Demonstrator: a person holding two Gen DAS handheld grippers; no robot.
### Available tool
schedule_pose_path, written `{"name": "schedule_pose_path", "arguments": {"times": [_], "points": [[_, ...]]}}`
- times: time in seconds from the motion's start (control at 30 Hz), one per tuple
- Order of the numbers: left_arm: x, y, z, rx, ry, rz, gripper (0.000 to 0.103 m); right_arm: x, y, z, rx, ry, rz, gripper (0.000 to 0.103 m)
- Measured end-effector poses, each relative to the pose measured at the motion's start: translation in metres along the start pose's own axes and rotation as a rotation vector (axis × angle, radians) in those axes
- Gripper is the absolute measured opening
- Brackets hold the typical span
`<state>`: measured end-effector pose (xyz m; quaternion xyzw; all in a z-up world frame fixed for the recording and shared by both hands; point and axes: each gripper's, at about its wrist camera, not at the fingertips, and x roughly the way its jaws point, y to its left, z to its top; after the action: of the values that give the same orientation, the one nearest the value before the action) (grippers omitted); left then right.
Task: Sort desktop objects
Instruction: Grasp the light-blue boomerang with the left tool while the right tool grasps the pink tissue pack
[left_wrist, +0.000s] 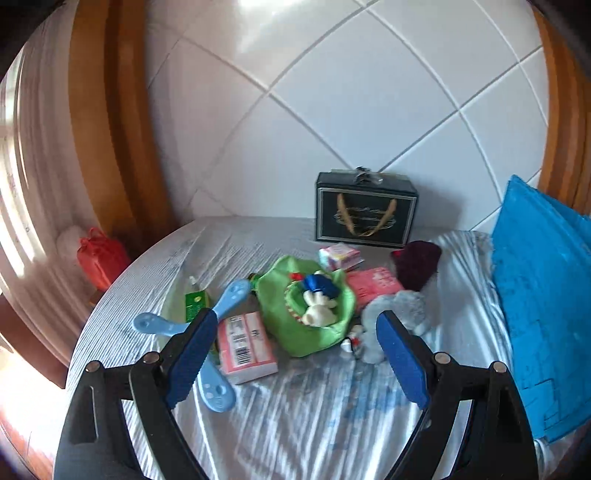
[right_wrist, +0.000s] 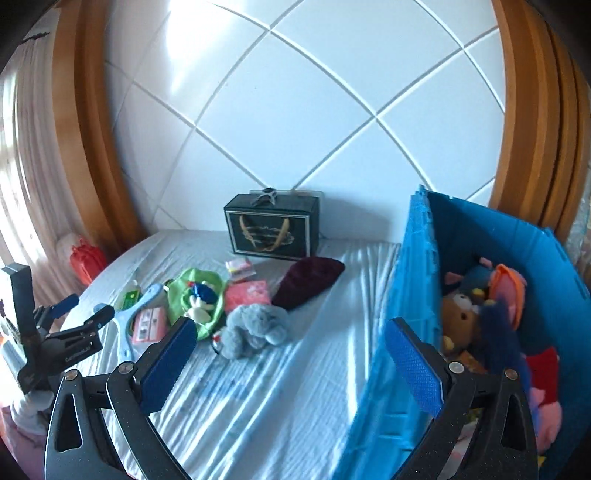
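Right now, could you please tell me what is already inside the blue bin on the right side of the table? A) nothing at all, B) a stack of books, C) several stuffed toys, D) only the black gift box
C: the right wrist view shows the blue bin holding several stuffed toys, while the black gift box stands apart on the table by the wall.

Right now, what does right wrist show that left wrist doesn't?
Only the right wrist view: the blue bin's inside, holding plush toys, and the left tongs seen from outside, open and empty.
Only the left wrist view: the pink box's barcode label.
Both: black gift box, green bag, grey plush, maroon pouch.
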<state>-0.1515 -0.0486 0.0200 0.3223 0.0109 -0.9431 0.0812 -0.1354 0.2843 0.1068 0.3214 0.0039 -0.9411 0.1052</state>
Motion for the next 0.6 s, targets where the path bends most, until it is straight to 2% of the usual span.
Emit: {"name": "schedule_pose_path", "arguments": {"times": [0.13, 0.3, 0.47, 0.6], "points": [[0.047, 0.065, -0.019, -0.052, 0.100, 0.058, 0.088, 0.046, 0.033, -0.008, 0.042, 0.047, 0.005, 0.103], [0.091, 0.123, -0.049, -0.155, 0.196, 0.074, 0.088, 0.111, 0.052, -0.034, 0.074, 0.165, 0.002, 0.103], [0.121, 0.158, -0.077, -0.257, 0.238, 0.104, 0.088, 0.165, 0.049, -0.059, 0.119, 0.274, 0.019, 0.103], [0.144, 0.164, -0.087, -0.312, 0.256, 0.119, 0.088, 0.200, 0.043, -0.066, 0.128, 0.330, 0.024, 0.103]]}}
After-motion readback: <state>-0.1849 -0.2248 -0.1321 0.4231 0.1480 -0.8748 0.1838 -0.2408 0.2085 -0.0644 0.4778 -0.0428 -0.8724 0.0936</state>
